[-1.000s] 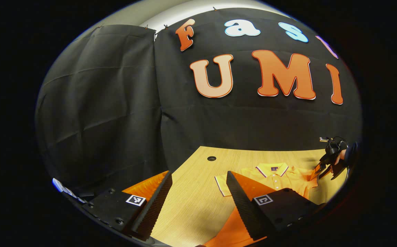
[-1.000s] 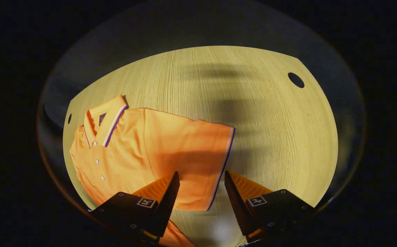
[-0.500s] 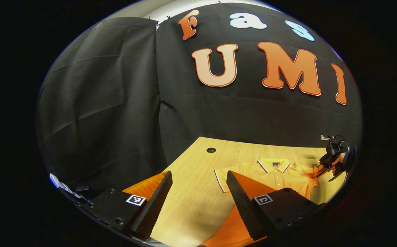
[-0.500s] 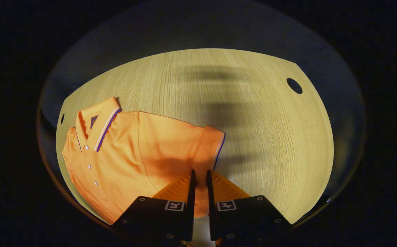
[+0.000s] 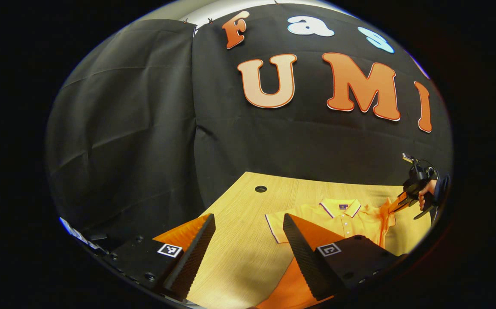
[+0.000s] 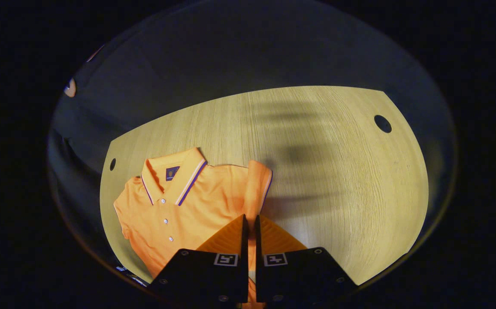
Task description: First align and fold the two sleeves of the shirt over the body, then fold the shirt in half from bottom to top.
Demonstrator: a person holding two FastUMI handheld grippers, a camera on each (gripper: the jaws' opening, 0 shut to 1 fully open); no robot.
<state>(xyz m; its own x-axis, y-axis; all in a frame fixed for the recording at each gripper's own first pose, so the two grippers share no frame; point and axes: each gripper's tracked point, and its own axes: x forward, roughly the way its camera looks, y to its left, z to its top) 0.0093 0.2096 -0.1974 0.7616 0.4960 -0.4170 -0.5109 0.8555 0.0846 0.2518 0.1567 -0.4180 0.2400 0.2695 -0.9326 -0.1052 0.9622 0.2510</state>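
— Shirt [image 6: 179, 206] first: where is it lying?

— It is lying on the worktop [image 6: 338, 180], collar [image 6: 173, 176] toward the far edge, buttons facing up. In my left gripper view it is spreading just beyond my left fingers.

— What is your right gripper [image 6: 250, 223] doing?

— Its fingers are pressing almost together on the sleeve [image 6: 258, 184], which is standing up in a fold beside the body. In the left gripper view I am seeing that gripper [image 5: 396, 205] far off, lifting the sleeve above the worktop, a hand [image 5: 424, 195] holding it.

— And the left gripper [image 5: 248, 227]?

— Its fingers are gaping wide, gripping nothing, hovering over the worktop near the shirt's hem.
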